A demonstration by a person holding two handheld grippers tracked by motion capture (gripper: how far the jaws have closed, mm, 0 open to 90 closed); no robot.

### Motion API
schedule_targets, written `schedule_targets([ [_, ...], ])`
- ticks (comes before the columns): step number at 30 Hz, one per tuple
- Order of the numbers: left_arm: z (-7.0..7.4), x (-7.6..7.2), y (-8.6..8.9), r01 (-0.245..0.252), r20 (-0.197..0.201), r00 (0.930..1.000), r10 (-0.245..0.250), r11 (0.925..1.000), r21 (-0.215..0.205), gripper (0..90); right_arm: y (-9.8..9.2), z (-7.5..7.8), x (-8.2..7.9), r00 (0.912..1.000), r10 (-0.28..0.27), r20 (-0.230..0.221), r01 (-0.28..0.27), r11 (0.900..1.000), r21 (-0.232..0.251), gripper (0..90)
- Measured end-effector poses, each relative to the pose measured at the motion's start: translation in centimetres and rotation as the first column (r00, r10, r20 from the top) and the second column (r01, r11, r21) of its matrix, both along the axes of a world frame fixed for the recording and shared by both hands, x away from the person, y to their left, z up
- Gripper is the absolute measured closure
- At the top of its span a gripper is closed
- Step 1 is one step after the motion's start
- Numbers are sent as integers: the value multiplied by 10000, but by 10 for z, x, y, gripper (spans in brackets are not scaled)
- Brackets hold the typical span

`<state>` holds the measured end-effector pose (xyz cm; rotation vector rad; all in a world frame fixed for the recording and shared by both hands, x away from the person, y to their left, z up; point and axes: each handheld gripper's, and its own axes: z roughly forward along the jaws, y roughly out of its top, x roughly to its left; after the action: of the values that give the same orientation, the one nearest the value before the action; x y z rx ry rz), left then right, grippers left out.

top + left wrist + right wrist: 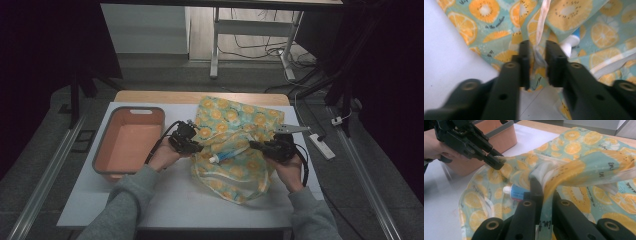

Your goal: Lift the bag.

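Nearest the person, grey sleeves and both hands come onto the white counter point(165, 200). The left gripper point(196, 146) has its jaws clamped on the left edge of a fruit-print bag point(235, 150), a thin fold of the film and its pale rim strip pinched between the pads in the left gripper view. The right gripper point(256, 145) has its jaws pressed together on the bag's opposite edge, the film gathered up between them in the right gripper view. The bag lies in the middle of the counter with its mouth held between the two grippers. Inside it, a blue-and-white tube point(517, 192) with a white cap lies flat. Farther left, apart from the bag, stands an orange bin point(127, 142) with a grey rim.
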<state>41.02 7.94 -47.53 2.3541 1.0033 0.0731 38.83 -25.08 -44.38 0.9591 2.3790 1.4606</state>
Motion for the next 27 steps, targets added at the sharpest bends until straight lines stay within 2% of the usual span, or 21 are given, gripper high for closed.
schedule_targets([
  [2, -1, -1, -1, 163, -132, 9998, -162, 9998, 61, 863, 1, 0, 0, 10000, 23, 16, -23, 10000, -4, 891],
  [6, 1, -4, -1, 314, -69, 9995, -314, 9995, 6, 879, -1, 0, -1, 10000, -3, 0, 3, 10000, 25, 891],
  [10, 12, -9, 8, 327, 117, 9994, -321, 9981, -528, 881, -4, 0, -1, 10000, -73, -45, 73, 10000, 25, 891],
  [14, 22, -15, 20, 336, 259, 9992, -310, 9936, -1082, 883, -7, -1, 0, 9998, -131, -138, 132, 9999, 47, 877],
  [15, 24, -16, 22, 334, 279, 9991, -304, 9926, -1167, 883, -8, -2, 1, 9996, -135, -243, 135, 9999, 14, 848],
  [16, 25, -17, 24, 313, 281, 9992, -279, 9912, -1286, 883, -8, -3, 2, 9993, -123, -347, 122, 9999, -44, 767],
  [18, 26, -17, 27, 336, 245, 9992, -304, 9887, -1459, 883, -7, -2, 1, 9982, -471, -366, 460, 9985, -291, 512],
  [19, 25, -18, 27, 330, 251, 9992, -296, 9888, -1458, 884, -8, 1, -3, 9973, -693, -243, 686, 9973, -271, 444],
  [23, 25, -17, 28, 347, 234, 9992, -316, 9884, -1476, 884, -18, 16, -23, 9973, -729, -28, 729, 9971, -234, 312],
  [27, 23, -16, 32, 281, 136, 9996, -262, 9865, -1616, 884, -37, 24, -47, 9979, -649, 24, 649, 9979, -33, 275],
])
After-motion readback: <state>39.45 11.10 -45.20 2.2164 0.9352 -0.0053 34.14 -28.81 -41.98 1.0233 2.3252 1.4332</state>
